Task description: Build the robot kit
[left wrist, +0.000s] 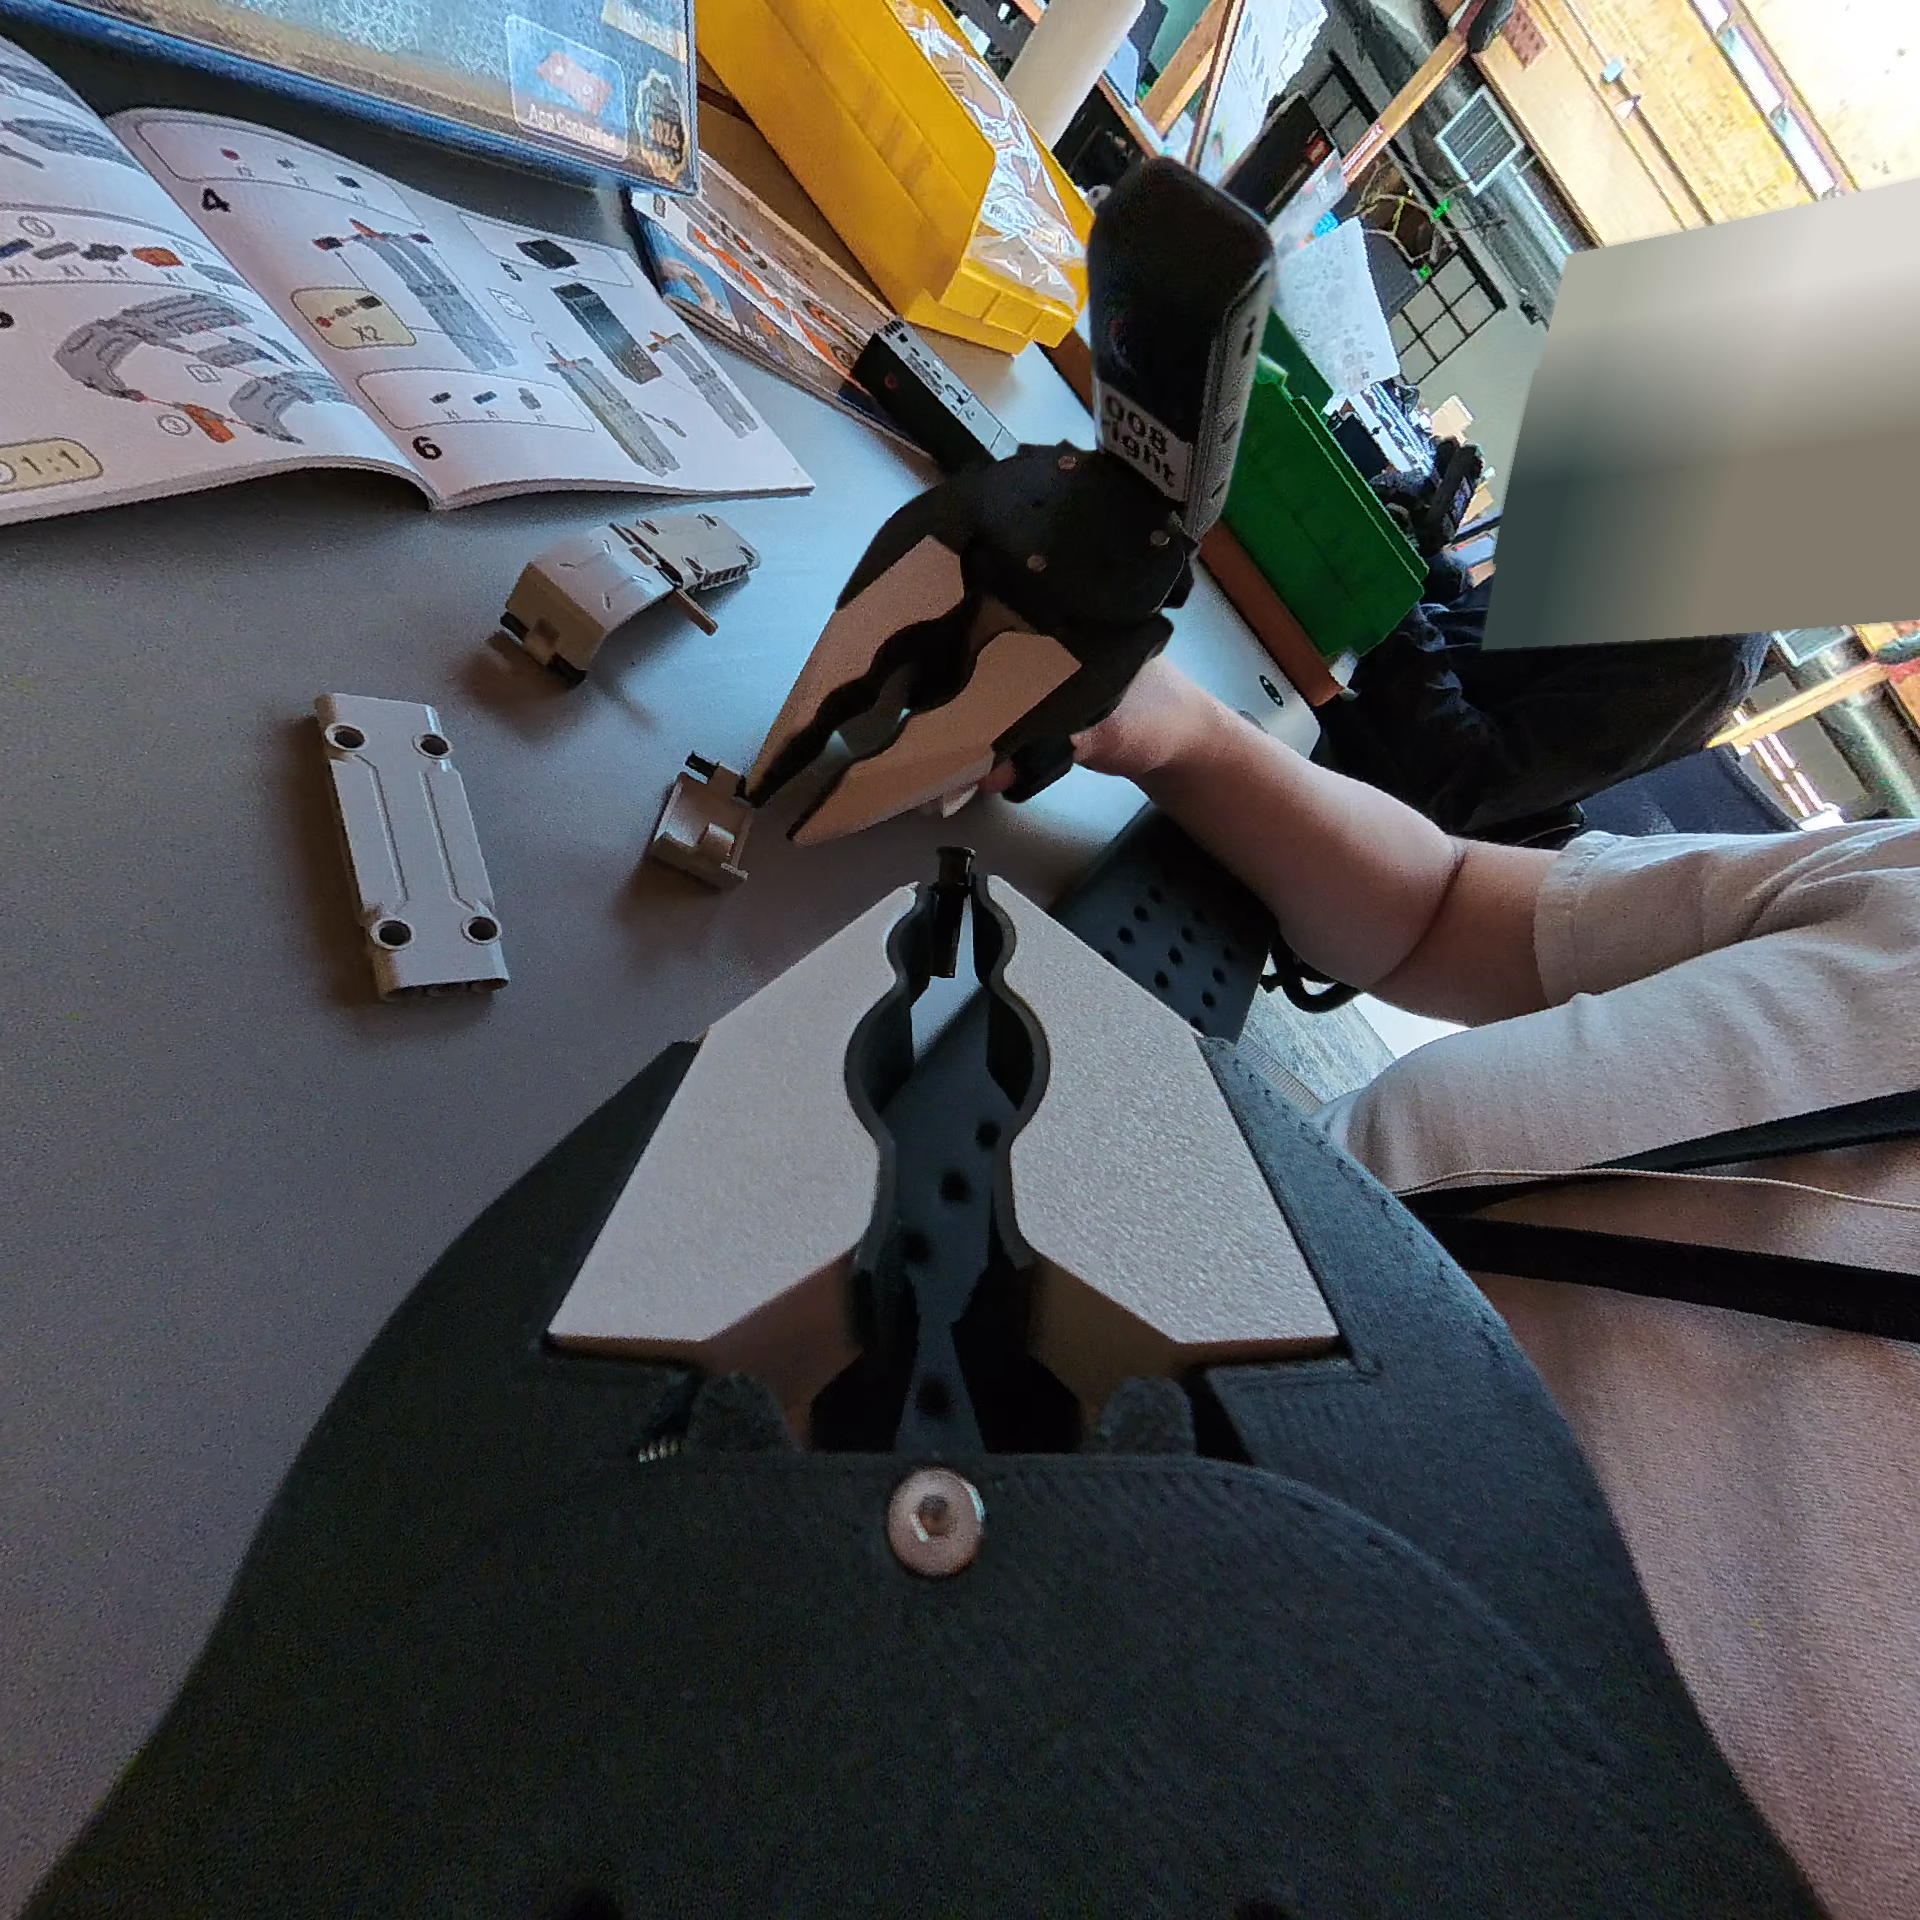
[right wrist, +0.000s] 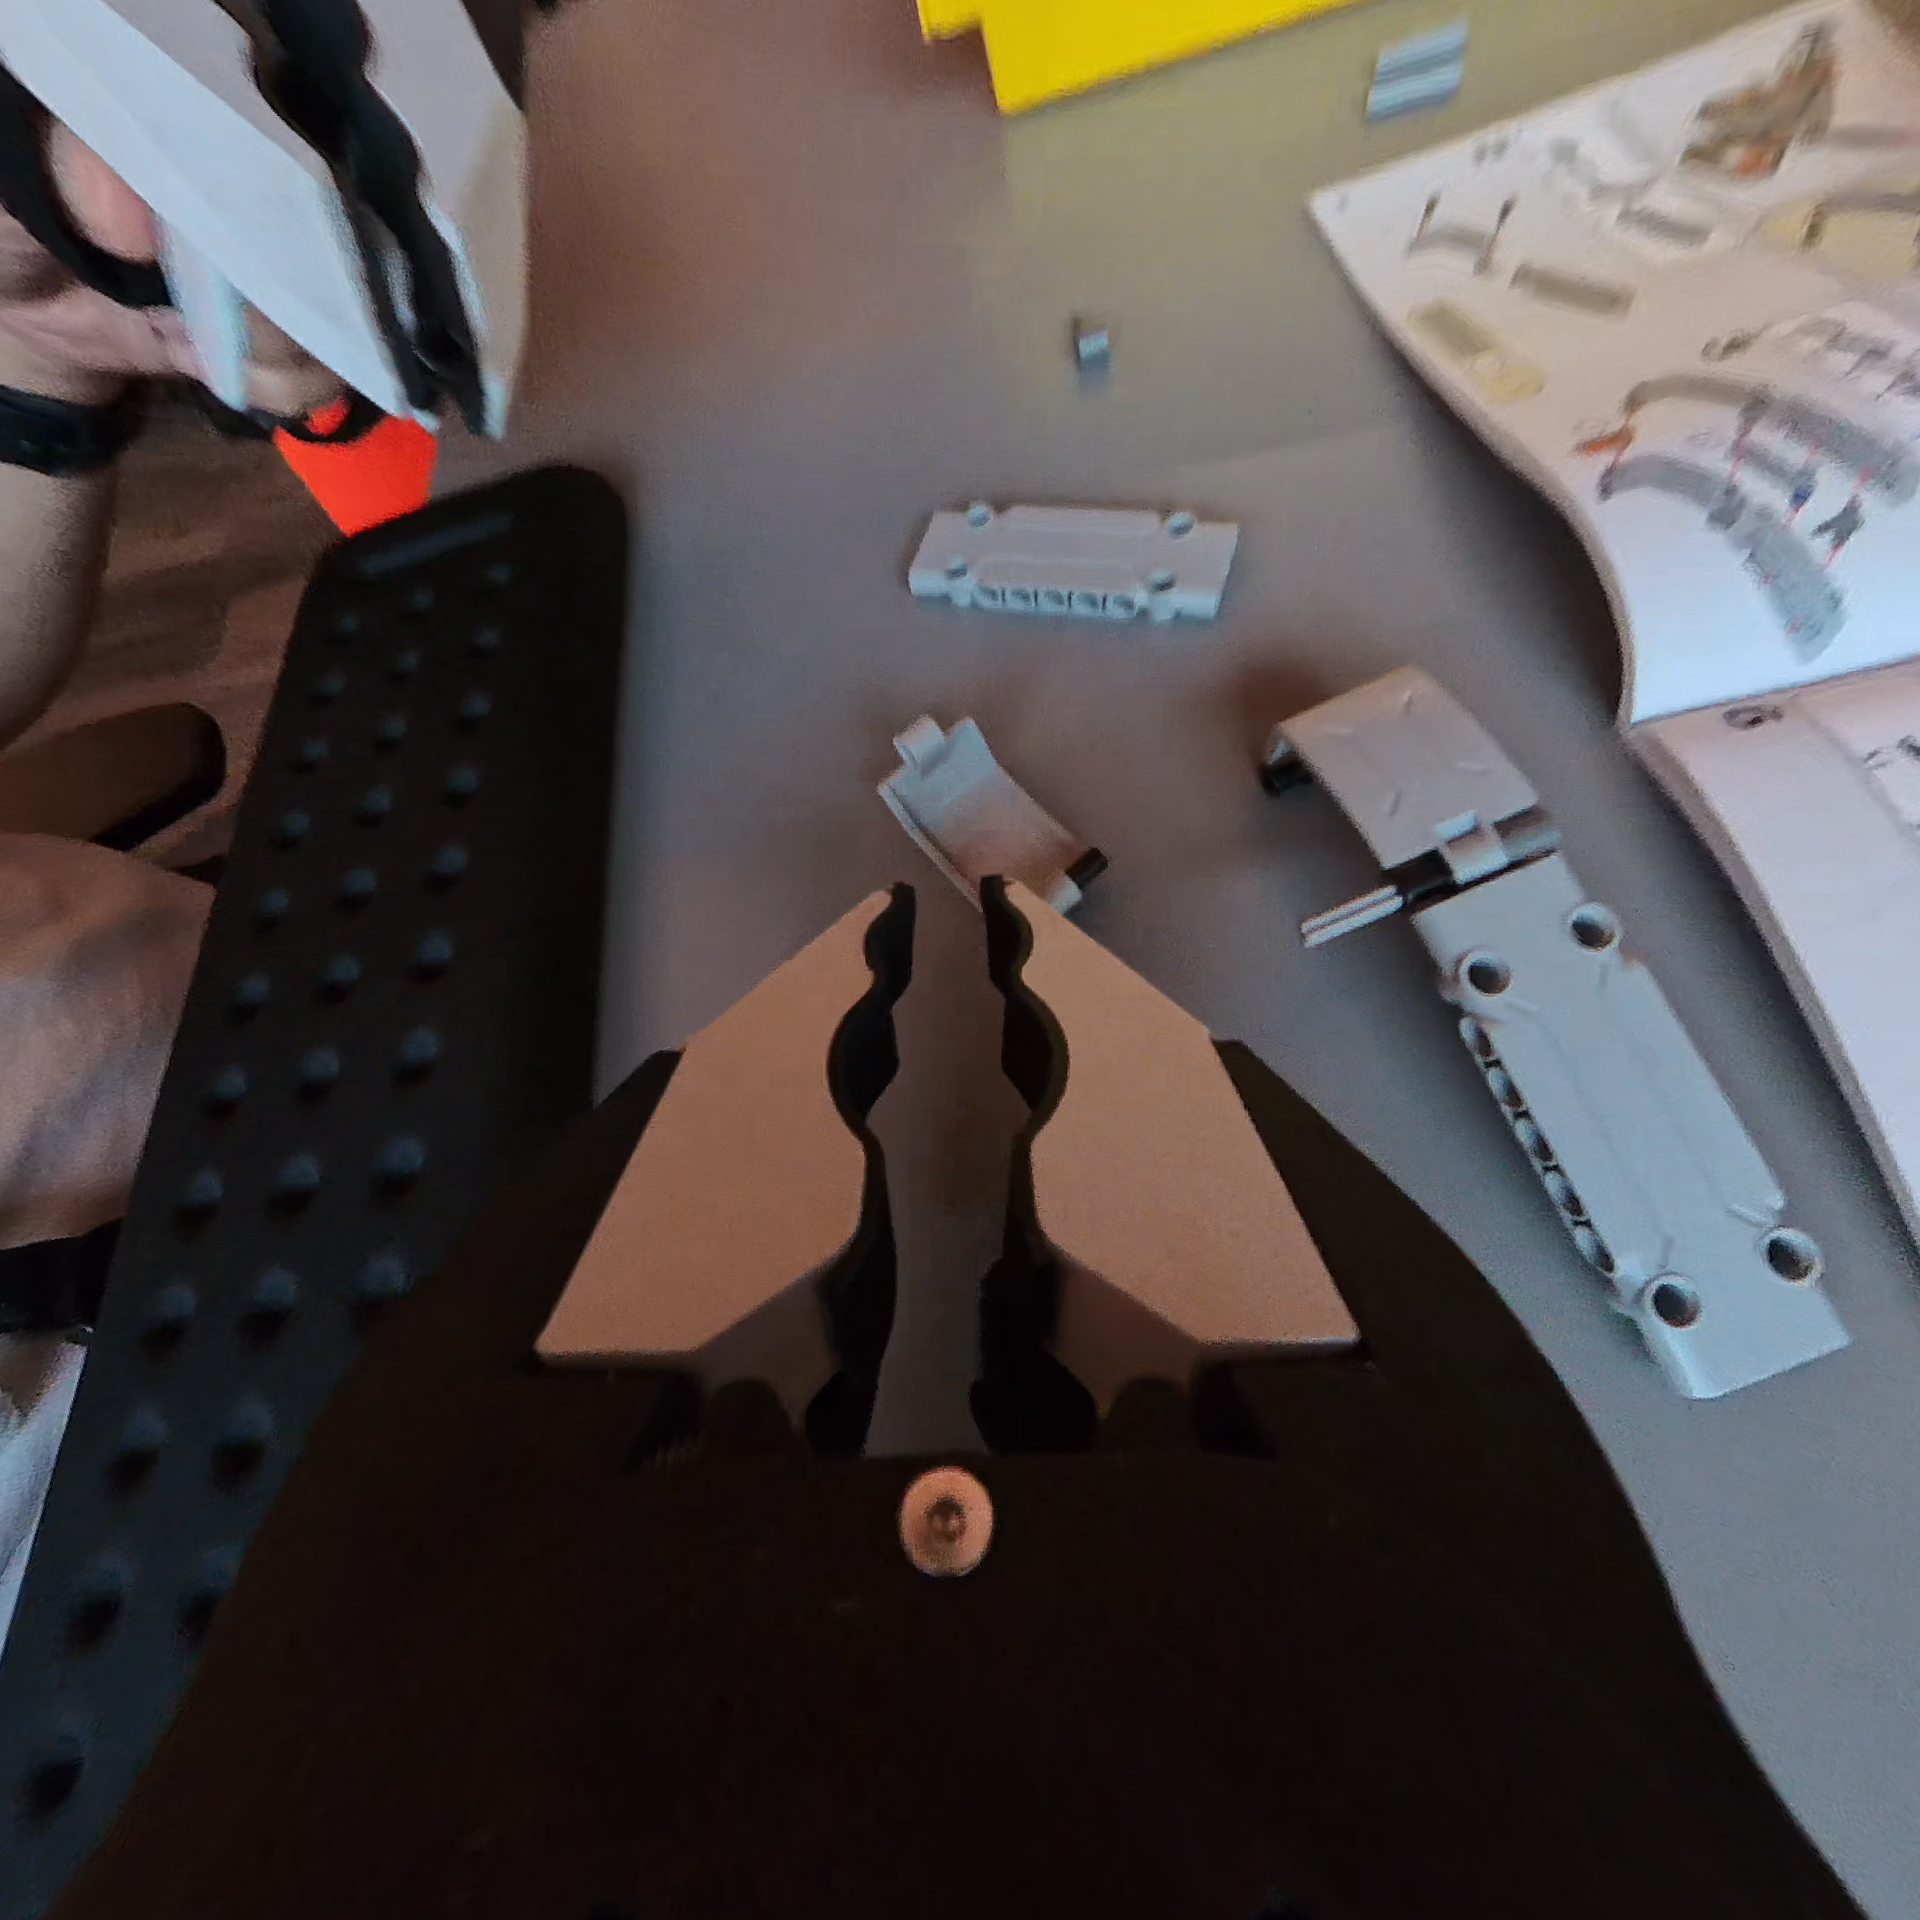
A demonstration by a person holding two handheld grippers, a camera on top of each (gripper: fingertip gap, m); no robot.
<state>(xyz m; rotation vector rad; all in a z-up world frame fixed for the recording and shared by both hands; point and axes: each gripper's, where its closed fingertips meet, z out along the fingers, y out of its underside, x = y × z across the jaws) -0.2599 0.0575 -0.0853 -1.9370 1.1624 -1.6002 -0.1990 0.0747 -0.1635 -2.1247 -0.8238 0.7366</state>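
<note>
Left wrist view: the left gripper [left wrist: 948,902] pinched a black pin [left wrist: 950,910], long axis pointing away along the fingers.
Only the right wrist view showed the right gripper [right wrist: 948,902] parted, beside a small curved grey piece [right wrist: 977,805].

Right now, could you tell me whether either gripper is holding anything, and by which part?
The left gripper pinches a small black pin by its lower shaft, head protruding. The right gripper is open, holding nothing, beside a small grey piece.

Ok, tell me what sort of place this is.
Probably a workshop or maker-space bench used for building-block kit assembly. An open illustrated instruction booklet lies on the grey table, loose grey plastic panel pieces sit beside it, and yellow plastic parts bins stand behind.
</note>
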